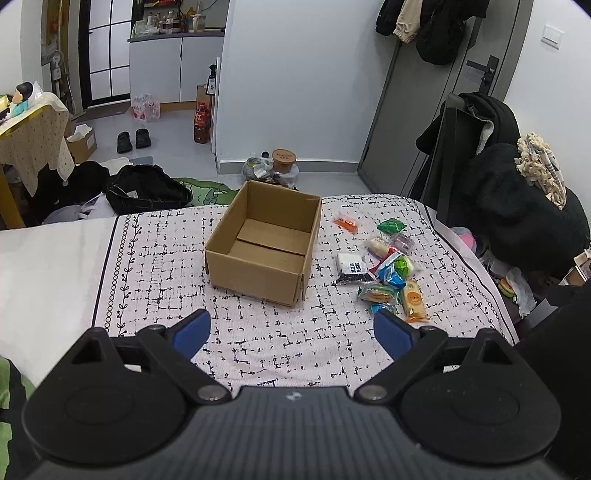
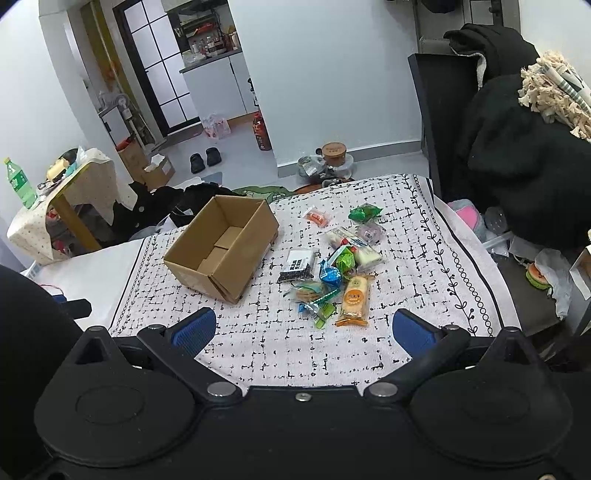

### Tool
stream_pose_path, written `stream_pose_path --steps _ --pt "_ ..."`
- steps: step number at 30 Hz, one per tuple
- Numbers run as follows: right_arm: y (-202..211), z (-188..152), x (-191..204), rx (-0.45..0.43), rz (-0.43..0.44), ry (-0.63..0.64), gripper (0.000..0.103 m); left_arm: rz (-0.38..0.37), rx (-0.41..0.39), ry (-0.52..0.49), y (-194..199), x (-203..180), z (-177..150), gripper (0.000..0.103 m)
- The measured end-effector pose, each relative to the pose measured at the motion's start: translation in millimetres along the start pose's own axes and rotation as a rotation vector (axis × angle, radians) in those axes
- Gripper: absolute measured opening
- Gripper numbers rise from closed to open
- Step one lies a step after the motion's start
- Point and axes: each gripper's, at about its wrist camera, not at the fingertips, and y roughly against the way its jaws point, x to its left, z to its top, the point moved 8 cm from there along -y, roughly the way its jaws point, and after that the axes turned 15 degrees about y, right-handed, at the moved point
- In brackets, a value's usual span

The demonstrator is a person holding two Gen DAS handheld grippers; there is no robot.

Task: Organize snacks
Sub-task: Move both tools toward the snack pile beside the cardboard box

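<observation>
The print on the black-and-white packet (image 1: 351, 267) (image 2: 297, 266) is too small to be read. In the snack pile (image 1: 388, 271) (image 2: 338, 273) near the cloth's right edge, several wrappers are overlapped, so their outlines cannot be separated. The inner face of the box's (image 1: 264, 240) (image 2: 221, 245) near wall is hidden in both views. The coats (image 1: 424, 26) are cut off by the top edge, and the bottle's (image 2: 18, 181) label is blurred.
</observation>
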Motion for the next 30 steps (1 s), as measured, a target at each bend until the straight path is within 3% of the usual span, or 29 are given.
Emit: stream_pose_path --steps 17,30 --pt "1.1 -0.8 -0.7 -0.002 -0.014 0.007 0.103 -0.005 -0.013 0.012 1.2 2.9 -0.1 0.094" --pt "-11.6 -6.6 -11.8 0.017 -0.038 -0.024 0.103 -0.023 0.000 -0.013 -22.6 -3.2 5.0 0.094"
